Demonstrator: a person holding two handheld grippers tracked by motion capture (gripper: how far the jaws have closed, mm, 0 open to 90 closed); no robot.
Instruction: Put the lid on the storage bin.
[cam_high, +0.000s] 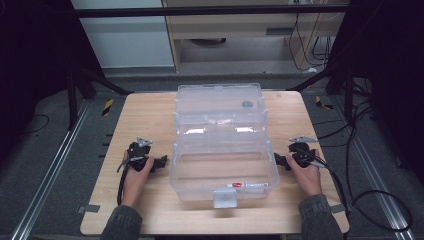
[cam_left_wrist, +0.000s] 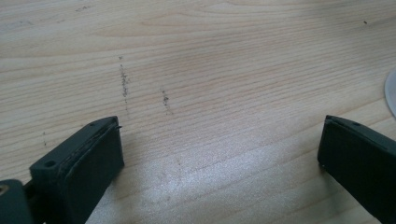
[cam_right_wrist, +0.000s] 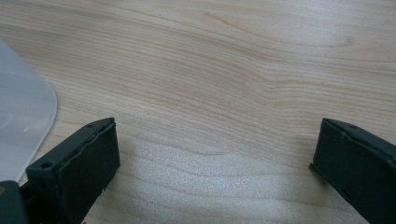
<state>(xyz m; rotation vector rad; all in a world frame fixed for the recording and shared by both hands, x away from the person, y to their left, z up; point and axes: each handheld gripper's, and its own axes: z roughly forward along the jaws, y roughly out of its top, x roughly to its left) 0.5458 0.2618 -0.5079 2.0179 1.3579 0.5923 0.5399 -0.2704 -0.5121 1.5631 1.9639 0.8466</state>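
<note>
A clear plastic box (cam_high: 223, 167) stands in the middle of the wooden table (cam_high: 145, 120), its lid (cam_high: 220, 107) flipped open toward the far side. A red and white pen-like item (cam_high: 248, 185) lies inside near the front wall. My left gripper (cam_high: 161, 163) rests on the table just left of the box, held in a hand, jaws wide apart over bare wood (cam_left_wrist: 219, 154). On the box's right side sits my right gripper (cam_high: 280, 160), also open, nothing between its jaws (cam_right_wrist: 215, 154). A rounded corner of the box (cam_right_wrist: 23, 121) shows at the left in the right gripper view.
A white latch tab (cam_high: 224, 198) hangs at the box's front. Cables (cam_high: 350, 195) trail off the table's right edge. Bare wood lies to either side of the box and along the front edge. A pale edge of plastic (cam_left_wrist: 391, 91) shows at the right in the left gripper view.
</note>
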